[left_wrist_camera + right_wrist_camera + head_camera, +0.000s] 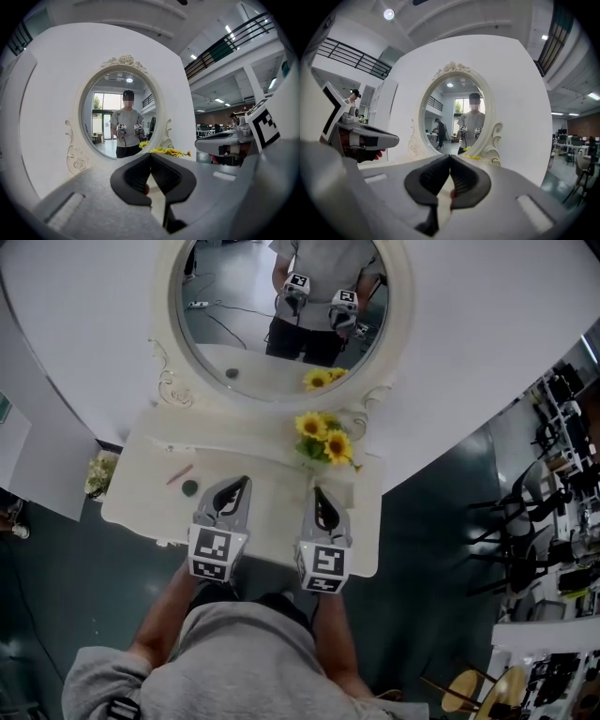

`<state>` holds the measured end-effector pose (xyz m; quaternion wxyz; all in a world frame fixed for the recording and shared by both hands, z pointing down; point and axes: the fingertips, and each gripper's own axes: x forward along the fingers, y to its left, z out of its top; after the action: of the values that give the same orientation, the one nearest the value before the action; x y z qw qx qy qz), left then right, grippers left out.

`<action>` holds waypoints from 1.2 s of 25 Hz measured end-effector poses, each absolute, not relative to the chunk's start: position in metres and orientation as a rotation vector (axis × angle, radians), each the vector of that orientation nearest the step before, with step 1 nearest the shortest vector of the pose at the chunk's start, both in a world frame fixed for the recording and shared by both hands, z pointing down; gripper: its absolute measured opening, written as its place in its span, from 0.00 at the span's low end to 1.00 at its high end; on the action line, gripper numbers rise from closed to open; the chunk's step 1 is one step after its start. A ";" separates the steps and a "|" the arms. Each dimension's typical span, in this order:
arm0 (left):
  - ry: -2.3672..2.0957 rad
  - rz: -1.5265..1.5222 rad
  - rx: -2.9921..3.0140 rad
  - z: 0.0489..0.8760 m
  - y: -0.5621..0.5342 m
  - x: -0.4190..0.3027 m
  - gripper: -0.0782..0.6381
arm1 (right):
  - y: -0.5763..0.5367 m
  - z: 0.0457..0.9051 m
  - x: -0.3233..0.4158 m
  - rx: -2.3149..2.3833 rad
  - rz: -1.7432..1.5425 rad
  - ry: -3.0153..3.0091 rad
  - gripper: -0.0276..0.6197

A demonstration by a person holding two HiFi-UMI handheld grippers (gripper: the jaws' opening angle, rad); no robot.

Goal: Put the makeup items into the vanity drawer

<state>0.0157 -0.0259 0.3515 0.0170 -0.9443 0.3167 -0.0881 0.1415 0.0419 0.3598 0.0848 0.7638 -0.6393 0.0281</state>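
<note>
A white vanity stands under an oval mirror (281, 324), seen from over the shoulders of a person in a grey top. At the far left, a small bouquet (97, 474) sits off the vanity's edge. On the left part of the tabletop (277, 512) lies a pink stick (180, 473). Its long axis runs on a diagonal, with the near end toward the left edge and the far end toward the mirror. Which end is its tip cannot be made out. A dark round item (190, 488) lies just beside it, on the nearer side.

To their right, the left gripper (242, 486) is held above the tabletop and aimed at the mirror. Its fingers (133, 180) are closed tip to tip, with nothing gripped. Close beside it, the right gripper (319, 491) points the same way. Its fingers (466, 180) are likewise pressed together and empty. Both makeup items lie apart from the grippers, untouched.

Beyond the right gripper, a bunch of sunflowers (323, 437) stands at the foot of the mirror's frame. The glass reflects the person holding both grippers at chest height.
</note>
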 end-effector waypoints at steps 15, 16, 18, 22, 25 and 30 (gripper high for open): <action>1.252 -0.304 -2.870 0.365 -0.043 -0.055 0.12 | 0.006 0.377 0.077 2.068 0.107 -2.093 0.05; 1.291 -0.308 -2.858 0.367 -0.045 -0.066 0.12 | 0.000 0.378 0.067 2.039 0.106 -2.121 0.05; 1.381 -0.320 -2.829 0.372 -0.049 -0.091 0.12 | -0.011 0.383 0.046 1.970 0.112 -2.178 0.05; 1.540 -0.352 -2.768 0.381 -0.059 -0.143 0.12 | -0.035 0.392 0.000 1.845 0.119 -2.268 0.05; 1.643 -0.382 -2.733 0.390 -0.064 -0.179 0.12 | -0.049 0.401 -0.034 1.755 0.135 -2.319 0.05; 1.757 -0.440 -2.719 0.416 -0.077 -0.220 0.12 | -0.072 0.430 -0.075 1.641 0.189 -2.340 0.05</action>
<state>-0.2199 -0.0770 0.4159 -0.0626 -0.8305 0.5368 -0.1346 -0.0749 -0.0719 0.4303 0.1383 0.5673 -0.8091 0.0655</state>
